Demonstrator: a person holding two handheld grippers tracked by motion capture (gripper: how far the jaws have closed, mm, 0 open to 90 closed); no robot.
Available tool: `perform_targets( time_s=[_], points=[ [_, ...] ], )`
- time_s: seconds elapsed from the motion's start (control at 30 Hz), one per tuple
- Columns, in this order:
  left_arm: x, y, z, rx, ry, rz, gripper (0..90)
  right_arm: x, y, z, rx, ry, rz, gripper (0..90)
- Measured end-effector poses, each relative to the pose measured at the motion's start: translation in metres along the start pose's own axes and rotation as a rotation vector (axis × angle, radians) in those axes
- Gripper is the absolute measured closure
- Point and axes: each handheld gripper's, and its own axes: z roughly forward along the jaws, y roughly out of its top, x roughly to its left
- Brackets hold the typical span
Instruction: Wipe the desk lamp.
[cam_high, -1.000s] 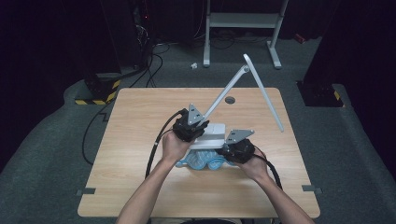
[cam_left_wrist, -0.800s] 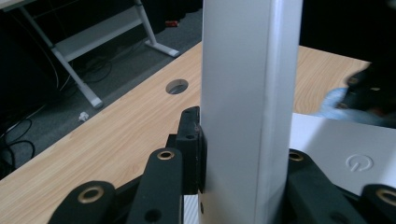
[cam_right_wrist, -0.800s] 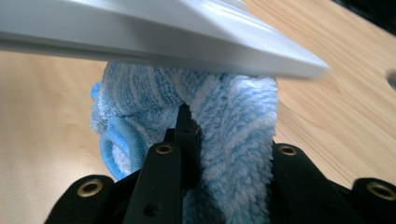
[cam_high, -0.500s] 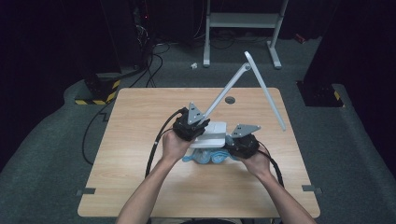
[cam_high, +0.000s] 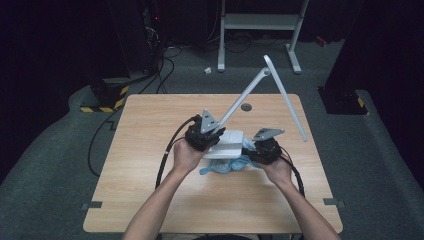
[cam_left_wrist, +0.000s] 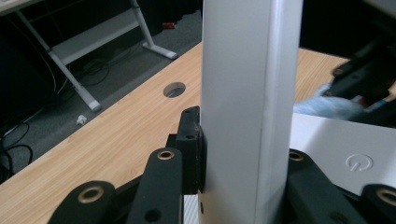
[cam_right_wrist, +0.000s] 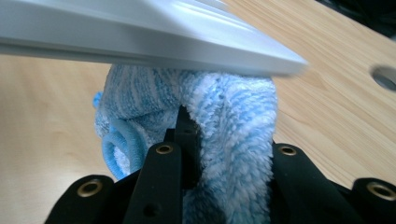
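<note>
A white desk lamp stands mid-table on a flat base (cam_high: 227, 145), its arm (cam_high: 245, 97) slanting up to a long head bar (cam_high: 285, 97). My left gripper (cam_high: 217, 132) is shut on the lower arm (cam_left_wrist: 247, 93), with the black jaws pressed against both of its sides. The base (cam_left_wrist: 336, 144) carries a power symbol. My right gripper (cam_high: 250, 150) is shut on a blue fluffy cloth (cam_right_wrist: 233, 126), bunched between the jaws just under the base's edge (cam_right_wrist: 140, 37). The rest of the cloth (cam_high: 222, 167) lies along the near side of the base.
The wooden table (cam_high: 150, 190) has a round cable hole (cam_high: 245, 107) behind the lamp. Black cables (cam_high: 167, 155) trail from my grippers across the table. A white frame (cam_high: 260, 22) stands on the dark floor beyond it.
My right gripper has slid away from the person, up along the right side of the lamp base, taking the cloth with it. The left gripper has kept still on the lamp arm.
</note>
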Motion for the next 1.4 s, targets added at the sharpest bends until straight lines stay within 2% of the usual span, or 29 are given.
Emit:
perform_targets(
  time_s=[0.13, 0.23, 0.27, 0.3, 0.37, 0.47, 0.57, 0.6, 0.63, 0.67, 0.7, 0.8, 0.9, 1.0, 1.03, 1.07, 1.1, 1.13, 1.23, 1.3, 1.4],
  points=[
    [-0.003, 0.001, -0.001, -0.007, 0.000, 0.013, 72.1, -0.006, -0.001, 0.002, 0.005, -0.012, 0.019, 72.9],
    [0.002, 0.000, 0.001, 0.001, 0.003, -0.011, 72.1, 0.009, 0.002, -0.003, -0.015, 0.003, -0.049, 72.9],
    [0.002, 0.000, 0.001, 0.001, 0.003, -0.011, 72.1, 0.009, 0.002, -0.003, -0.015, 0.003, -0.049, 72.9],
    [0.005, -0.001, 0.003, 0.008, 0.004, -0.022, 72.1, 0.023, 0.005, -0.008, -0.046, 0.036, -0.086, 72.8],
    [0.008, -0.001, 0.005, 0.012, 0.001, -0.039, 72.2, 0.034, 0.007, -0.012, -0.066, 0.068, -0.114, 72.8],
    [0.009, -0.002, 0.006, 0.015, -0.002, -0.049, 72.2, 0.040, 0.009, -0.014, -0.077, 0.089, -0.130, 72.9],
    [0.008, -0.001, 0.004, 0.012, -0.001, -0.040, 72.1, 0.034, 0.010, -0.013, -0.066, 0.085, -0.109, 72.9],
    [0.007, 0.000, 0.002, 0.009, -0.004, -0.038, 72.1, 0.022, 0.008, -0.008, -0.047, 0.066, -0.064, 72.9],
    [0.006, 0.000, 0.000, 0.002, -0.012, -0.039, 72.0, 0.017, 0.007, -0.006, -0.038, 0.052, -0.042, 72.9],
    [0.006, 0.000, 0.000, 0.002, -0.012, -0.039, 72.1, 0.017, 0.007, -0.006, -0.038, 0.052, -0.042, 72.9],
    [0.005, 0.001, -0.002, -0.007, -0.021, -0.037, 72.0, 0.006, 0.005, -0.001, -0.024, 0.027, -0.004, 72.9],
    [0.003, 0.002, -0.004, -0.021, -0.029, -0.040, 72.0, -0.004, 0.003, 0.003, -0.017, 0.000, 0.029, 72.9],
    [0.001, 0.002, -0.006, -0.028, -0.037, -0.040, 72.0, -0.008, 0.001, 0.007, -0.007, -0.030, 0.039, 72.8],
    [-0.001, 0.002, -0.006, -0.027, -0.029, -0.025, 72.0, -0.009, 0.000, 0.009, -0.007, -0.033, 0.045, 72.8],
    [-0.001, 0.002, -0.005, -0.025, -0.025, -0.022, 72.0, -0.007, 0.001, 0.009, -0.014, -0.032, 0.039, 72.8],
    [0.000, 0.001, -0.003, -0.025, -0.019, -0.034, 72.0, 0.003, 0.003, 0.006, -0.028, -0.020, -0.005, 72.8],
    [0.000, 0.001, -0.003, -0.025, -0.019, -0.034, 72.0, 0.003, 0.003, 0.006, -0.028, -0.020, -0.005, 72.8],
    [0.003, 0.001, 0.000, -0.024, -0.013, -0.052, 72.0, 0.017, 0.006, 0.003, -0.052, 0.002, -0.063, 72.8],
    [0.006, -0.001, 0.005, -0.013, -0.006, -0.060, 72.1, 0.038, 0.009, -0.002, -0.093, 0.052, -0.121, 72.8],
    [0.006, -0.003, 0.009, -0.001, 0.013, -0.049, 72.2, 0.049, 0.011, -0.004, -0.107, 0.085, -0.145, 72.8],
    [0.005, -0.005, 0.012, 0.020, 0.030, -0.035, 72.1, 0.060, 0.012, -0.006, -0.116, 0.122, -0.165, 72.8]
  ],
)
